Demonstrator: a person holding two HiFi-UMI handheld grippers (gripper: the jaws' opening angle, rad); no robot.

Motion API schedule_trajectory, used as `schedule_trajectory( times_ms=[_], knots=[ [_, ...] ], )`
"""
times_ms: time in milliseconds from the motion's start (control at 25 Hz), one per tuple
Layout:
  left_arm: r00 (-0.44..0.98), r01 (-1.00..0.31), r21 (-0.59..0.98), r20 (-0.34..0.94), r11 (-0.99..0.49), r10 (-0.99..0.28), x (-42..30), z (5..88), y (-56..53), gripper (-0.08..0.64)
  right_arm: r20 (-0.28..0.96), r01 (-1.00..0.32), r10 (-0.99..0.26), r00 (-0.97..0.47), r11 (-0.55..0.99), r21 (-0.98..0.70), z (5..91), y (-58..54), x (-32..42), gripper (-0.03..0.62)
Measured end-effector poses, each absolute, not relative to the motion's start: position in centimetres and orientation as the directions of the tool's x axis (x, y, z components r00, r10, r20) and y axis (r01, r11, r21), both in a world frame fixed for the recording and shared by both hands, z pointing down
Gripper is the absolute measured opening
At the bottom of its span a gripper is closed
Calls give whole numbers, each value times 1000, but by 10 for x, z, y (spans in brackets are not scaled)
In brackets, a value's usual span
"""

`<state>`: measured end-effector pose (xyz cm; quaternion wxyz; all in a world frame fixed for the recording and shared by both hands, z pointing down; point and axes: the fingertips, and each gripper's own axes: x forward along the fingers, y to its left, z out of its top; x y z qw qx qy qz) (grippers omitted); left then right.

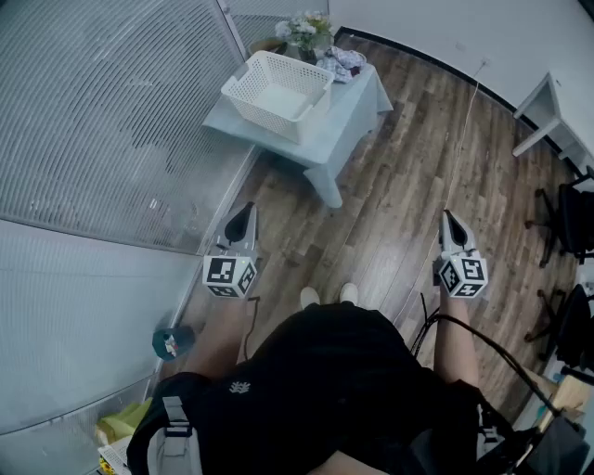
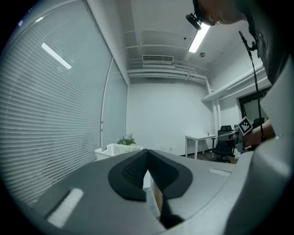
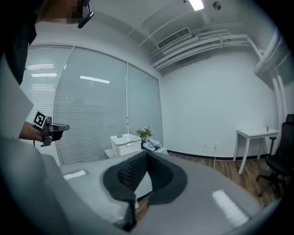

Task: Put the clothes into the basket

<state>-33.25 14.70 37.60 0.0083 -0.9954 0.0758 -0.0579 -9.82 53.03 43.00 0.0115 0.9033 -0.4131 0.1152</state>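
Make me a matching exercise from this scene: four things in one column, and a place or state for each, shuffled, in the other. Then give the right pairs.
Things:
1. basket
2. clothes
3. left gripper
4. white desk

Places or states:
A. jaws shut, nothing between them
B. by the wall at the head view's right edge
C. on the small table, with nothing in it
D. heaped on the small table next to the flowers, behind the basket

Pairs: 1-C, 2-D, 3-A, 4-B.
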Motion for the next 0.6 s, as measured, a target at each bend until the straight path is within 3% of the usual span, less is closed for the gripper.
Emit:
schedule_trajectory(
  times_ms=[600],
  knots=[
    [973,-222,-47,62,-974,-224,-295,346,180,8,137,-785,-790,598,-612,-97,415,556,-54,2]
  ],
)
